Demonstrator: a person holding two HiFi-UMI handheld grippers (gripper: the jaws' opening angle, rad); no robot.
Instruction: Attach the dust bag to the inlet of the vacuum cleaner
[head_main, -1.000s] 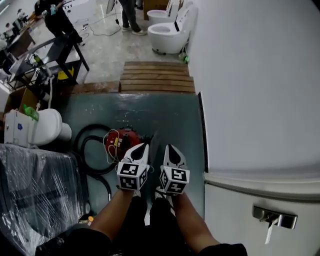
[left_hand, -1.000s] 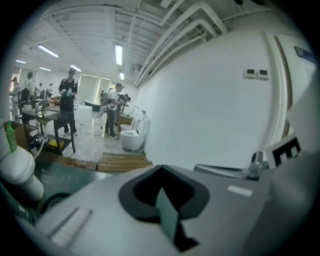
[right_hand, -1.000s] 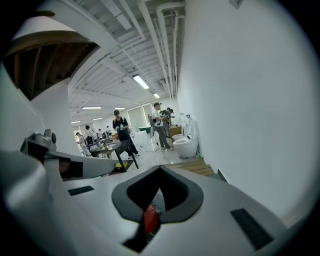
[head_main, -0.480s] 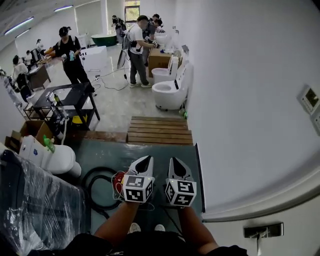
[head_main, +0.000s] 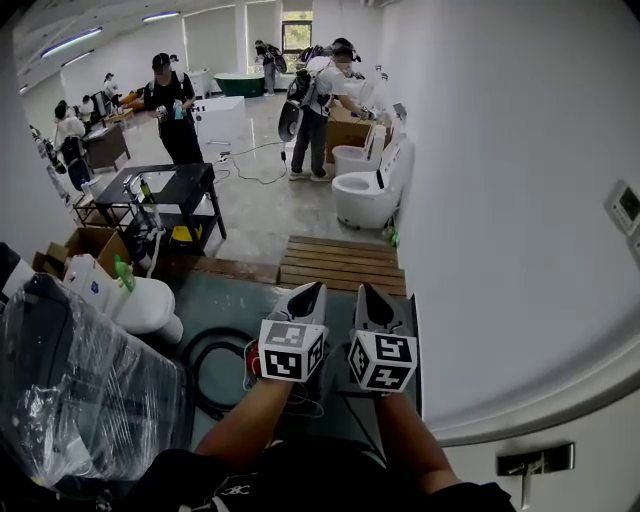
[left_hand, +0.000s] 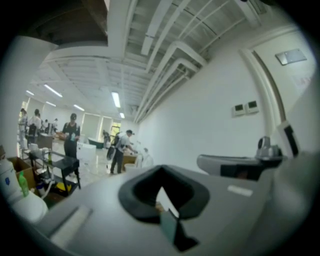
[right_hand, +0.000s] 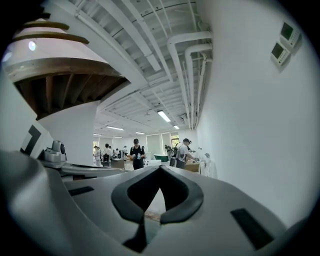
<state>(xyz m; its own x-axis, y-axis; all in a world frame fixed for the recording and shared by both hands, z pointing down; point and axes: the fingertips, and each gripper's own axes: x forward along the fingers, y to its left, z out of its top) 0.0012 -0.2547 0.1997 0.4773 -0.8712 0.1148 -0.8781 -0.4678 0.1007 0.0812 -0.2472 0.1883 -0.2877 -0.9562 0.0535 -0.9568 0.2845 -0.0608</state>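
Note:
The red vacuum cleaner (head_main: 252, 358) lies on the dark green floor, and the left gripper's marker cube hides nearly all of it. Its black hose (head_main: 205, 365) loops to the left. No dust bag shows in any view. My left gripper (head_main: 305, 300) and right gripper (head_main: 373, 302) are held side by side in front of me, pointing out level across the room and well above the vacuum. In the left gripper view the left gripper (left_hand: 161, 172) has its jaws together with nothing between them. The right gripper (right_hand: 160, 171) looks the same in its own view.
A white wall (head_main: 520, 220) runs close on the right. A wooden pallet (head_main: 343, 265) lies ahead, with toilets (head_main: 368, 195) beyond it. At the left are a white toilet (head_main: 140, 305), a plastic-wrapped bundle (head_main: 80, 400) and a black table (head_main: 165, 185). Several people stand at the back.
Both grippers have risen together, from just over the vacuum to chest height. The head view has tipped up from the floor to the room. The vacuum now sits hidden under the left gripper.

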